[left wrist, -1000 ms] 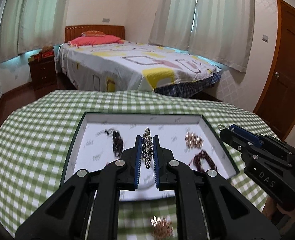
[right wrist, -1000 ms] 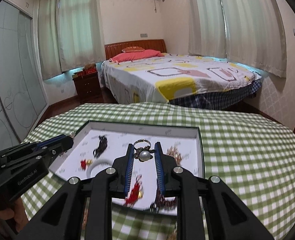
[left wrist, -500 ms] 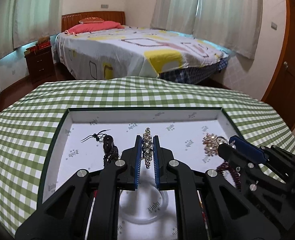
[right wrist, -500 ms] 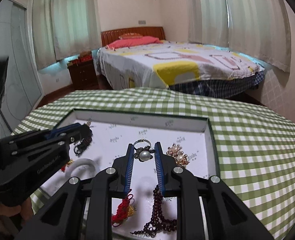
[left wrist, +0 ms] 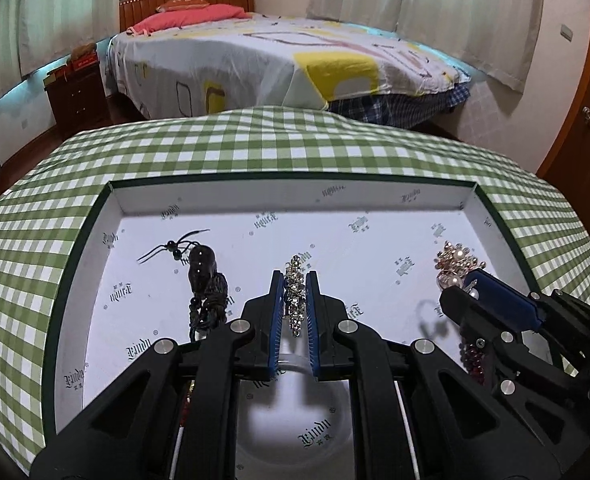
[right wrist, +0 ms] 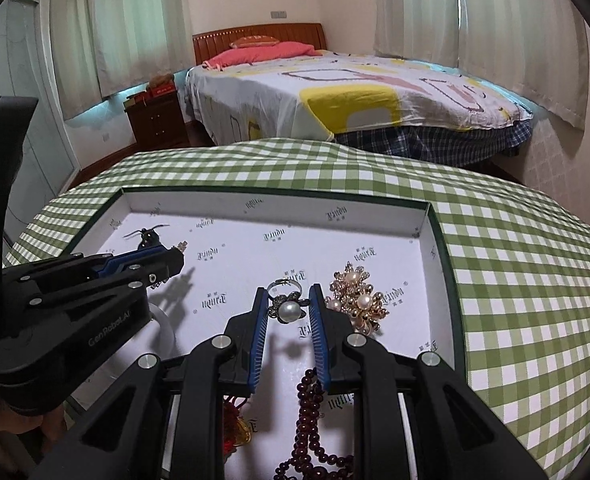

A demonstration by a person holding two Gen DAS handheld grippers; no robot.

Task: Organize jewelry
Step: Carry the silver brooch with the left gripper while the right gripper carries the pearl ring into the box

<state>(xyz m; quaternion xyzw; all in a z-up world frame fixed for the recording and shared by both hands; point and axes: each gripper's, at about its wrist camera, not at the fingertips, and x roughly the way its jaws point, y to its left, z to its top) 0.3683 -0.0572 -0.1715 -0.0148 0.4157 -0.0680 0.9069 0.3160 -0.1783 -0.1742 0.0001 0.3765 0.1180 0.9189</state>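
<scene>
left wrist view, from left: one black corded pendant (left wrist: 203, 276) lies in the white-lined tray (left wrist: 95, 248); the left gripper (left wrist: 295, 300) is clamped on one rhinestone brooch (left wrist: 295, 292) above it. right wrist view: the right gripper (right wrist: 289, 308) pinches one pearl ring (right wrist: 287, 307), beside one gold pearl cluster (right wrist: 359, 300), with one dark red bead strand (right wrist: 315, 420) below.
</scene>
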